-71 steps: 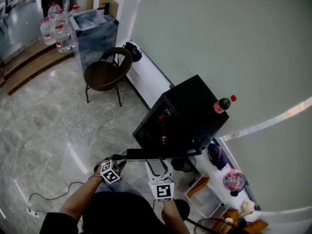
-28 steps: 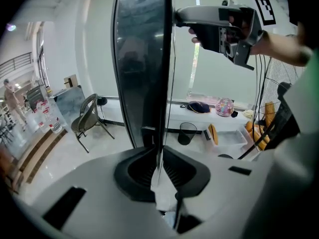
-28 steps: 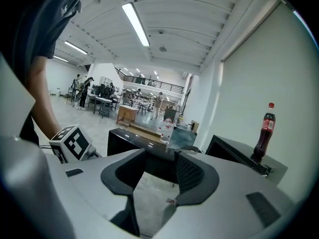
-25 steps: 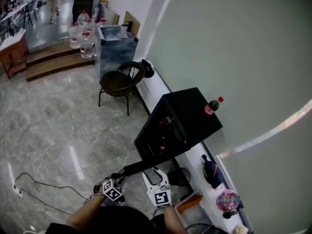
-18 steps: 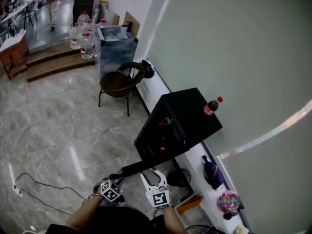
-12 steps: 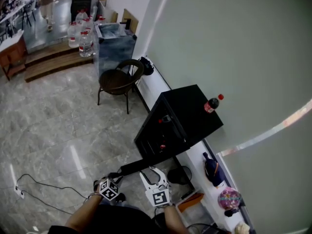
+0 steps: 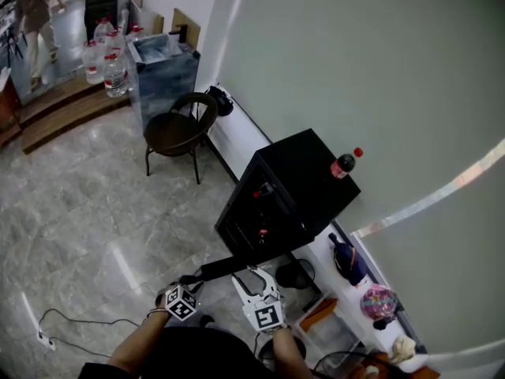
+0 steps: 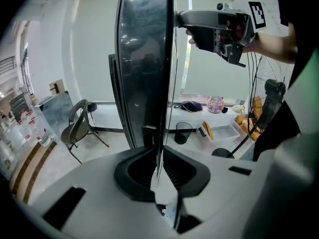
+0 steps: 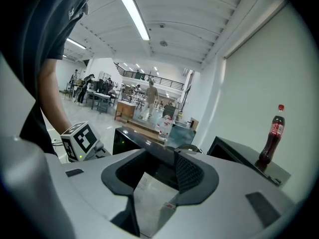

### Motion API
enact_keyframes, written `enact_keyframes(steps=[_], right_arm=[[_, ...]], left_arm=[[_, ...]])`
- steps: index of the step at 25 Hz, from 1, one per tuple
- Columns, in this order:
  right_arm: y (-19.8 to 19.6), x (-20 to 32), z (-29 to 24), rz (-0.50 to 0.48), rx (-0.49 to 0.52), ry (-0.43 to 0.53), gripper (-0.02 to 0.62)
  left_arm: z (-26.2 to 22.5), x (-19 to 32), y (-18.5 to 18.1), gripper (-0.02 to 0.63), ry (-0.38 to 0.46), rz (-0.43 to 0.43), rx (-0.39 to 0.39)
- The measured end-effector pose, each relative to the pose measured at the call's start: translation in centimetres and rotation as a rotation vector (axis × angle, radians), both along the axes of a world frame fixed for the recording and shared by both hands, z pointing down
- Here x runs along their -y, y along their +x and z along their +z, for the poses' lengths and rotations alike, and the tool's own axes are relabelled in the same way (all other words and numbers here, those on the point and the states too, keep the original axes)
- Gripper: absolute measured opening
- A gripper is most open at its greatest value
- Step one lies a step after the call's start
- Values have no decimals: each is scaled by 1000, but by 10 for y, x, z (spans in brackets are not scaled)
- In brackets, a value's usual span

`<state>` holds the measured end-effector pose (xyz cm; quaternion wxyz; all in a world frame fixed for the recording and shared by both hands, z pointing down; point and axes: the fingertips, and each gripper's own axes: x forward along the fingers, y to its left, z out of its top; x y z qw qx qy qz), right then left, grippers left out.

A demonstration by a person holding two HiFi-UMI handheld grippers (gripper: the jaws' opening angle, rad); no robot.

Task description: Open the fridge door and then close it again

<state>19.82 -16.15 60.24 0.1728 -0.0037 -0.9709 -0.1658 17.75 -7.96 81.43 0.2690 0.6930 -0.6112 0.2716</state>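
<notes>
Fridge door (image 7: 237, 264) is swung wide open right now, sticking out from the front of the little black fridge (image 7: 304, 184) toward the person, who stands just in front of it. The fridge itself sits on a low white ledge (image 7: 237, 136) along the pale wall, with a cola bottle (image 7: 344, 164) standing upright on top near the back corner.

The left gripper (image 8: 158, 169) has its jaws squeezed almost together on the thin edge of the door, so it's pinching the door itself. You can see the dark glassy panel running straight out from between the pads in the left gripper view.

The right gripper (image 9: 162, 172) is just beside it, up against the same door edge a little further along. Its jaws are spread partway, with the dark door showing in the gap beyond them, and nothing looks clamped there as far as I can see.

Other stuff around: a dark round chair (image 7: 175, 129) further along the ledge, a bunch of big water bottles (image 7: 106, 54) in the far corner, and a small black bin (image 7: 296, 273) on the floor beside the fridge.
</notes>
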Motion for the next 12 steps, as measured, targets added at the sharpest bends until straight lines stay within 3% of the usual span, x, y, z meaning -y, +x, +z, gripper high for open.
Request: enact_keyframes(steps=[12], right_arm=[[-56,31,-4,205,21,-2,183]], left_arm=[[-3,40,-77,44,-2,160,0]])
